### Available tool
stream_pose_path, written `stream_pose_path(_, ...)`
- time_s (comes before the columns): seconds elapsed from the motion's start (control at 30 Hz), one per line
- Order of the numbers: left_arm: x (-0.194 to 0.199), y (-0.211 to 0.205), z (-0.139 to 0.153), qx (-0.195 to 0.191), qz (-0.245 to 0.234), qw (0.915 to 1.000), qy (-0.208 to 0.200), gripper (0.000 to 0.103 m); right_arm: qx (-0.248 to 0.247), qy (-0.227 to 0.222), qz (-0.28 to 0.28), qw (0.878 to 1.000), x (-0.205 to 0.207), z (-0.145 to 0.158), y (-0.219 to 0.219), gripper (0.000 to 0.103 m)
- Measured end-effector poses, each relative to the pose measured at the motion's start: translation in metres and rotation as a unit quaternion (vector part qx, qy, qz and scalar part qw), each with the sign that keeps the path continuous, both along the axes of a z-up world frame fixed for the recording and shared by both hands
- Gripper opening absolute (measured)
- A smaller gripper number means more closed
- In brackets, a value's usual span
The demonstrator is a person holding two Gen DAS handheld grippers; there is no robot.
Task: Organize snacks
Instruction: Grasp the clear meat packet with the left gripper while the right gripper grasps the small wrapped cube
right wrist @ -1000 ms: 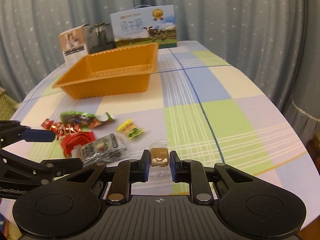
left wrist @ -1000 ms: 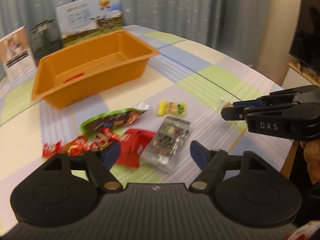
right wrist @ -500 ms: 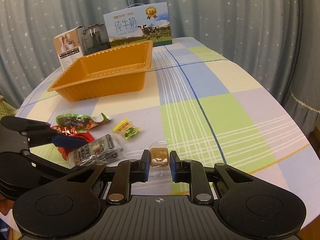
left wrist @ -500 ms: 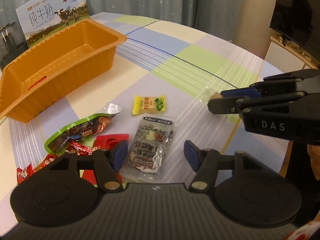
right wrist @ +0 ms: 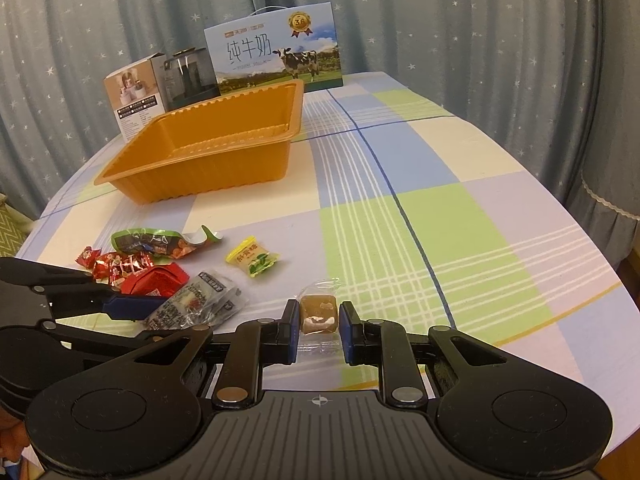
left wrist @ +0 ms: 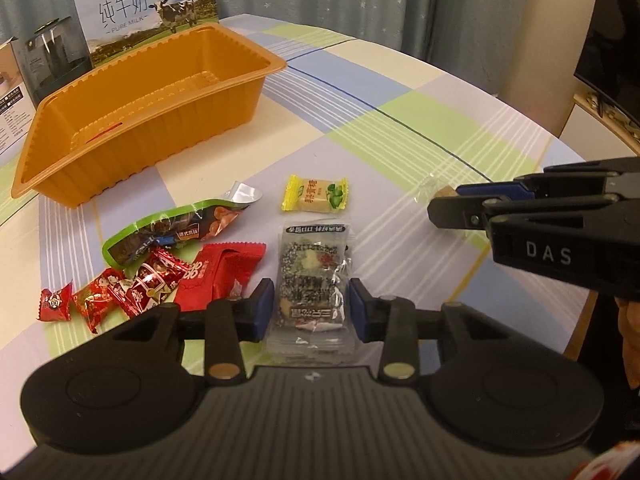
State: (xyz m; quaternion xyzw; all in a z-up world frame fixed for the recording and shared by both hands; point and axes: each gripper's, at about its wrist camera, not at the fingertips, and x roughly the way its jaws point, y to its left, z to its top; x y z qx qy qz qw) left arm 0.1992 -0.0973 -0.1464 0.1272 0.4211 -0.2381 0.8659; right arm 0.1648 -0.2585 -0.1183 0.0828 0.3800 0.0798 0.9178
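Left tool (left wrist: 311, 309): jaws have just been closing and now bracket the clear sesame-bar packet (left wrist: 313, 280), pads at its side edges; contact appears made, though the film may only be pinched. The packet lies flat on the worktop (left wrist: 400, 152), touching the red packet (left wrist: 218, 276).

Right tool (right wrist: 319, 330): clamped on a small brown candy in clear wrap (right wrist: 318, 314), held just above the worktop.

Surroundings: yellow candy (left wrist: 315, 194), green pouch (left wrist: 176, 232) and small red candies (left wrist: 120, 294) lie loose near the packet. The orange tray (left wrist: 160, 116) stands well apart beyond them, seemingly the destination.

Recommendation: confirm the pads bear on the bar itself, not only loose wrapper, before lifting. Raise straight up so the neighbouring red packet is not dragged. Carry over the near wall of the tray, then release low.
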Motion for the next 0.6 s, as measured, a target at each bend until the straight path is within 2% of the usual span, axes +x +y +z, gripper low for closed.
stream_pose_path(0.13, -0.004, -0.002, 0.000, 0.001, 0.029, 0.9996, -0.005, 0.034, 0.002, -0.001, 0.000, 1.000, -0.001, 0.001, 0.001, 0.021)
stream_pose_path(0.27, -0.013, 0.002, 0.003, -0.023, 0.057, 0.9981, -0.007, 0.034, 0.004, -0.005, 0.002, 1.000, -0.003, 0.005, 0.002, 0.021)
stream_pose_path(0.6, -0.044, 0.019, 0.034, -0.063, 0.126, 0.9895, -0.033, 0.034, 0.012, -0.018, -0.002, 1.000, -0.021, 0.028, 0.004, 0.021)
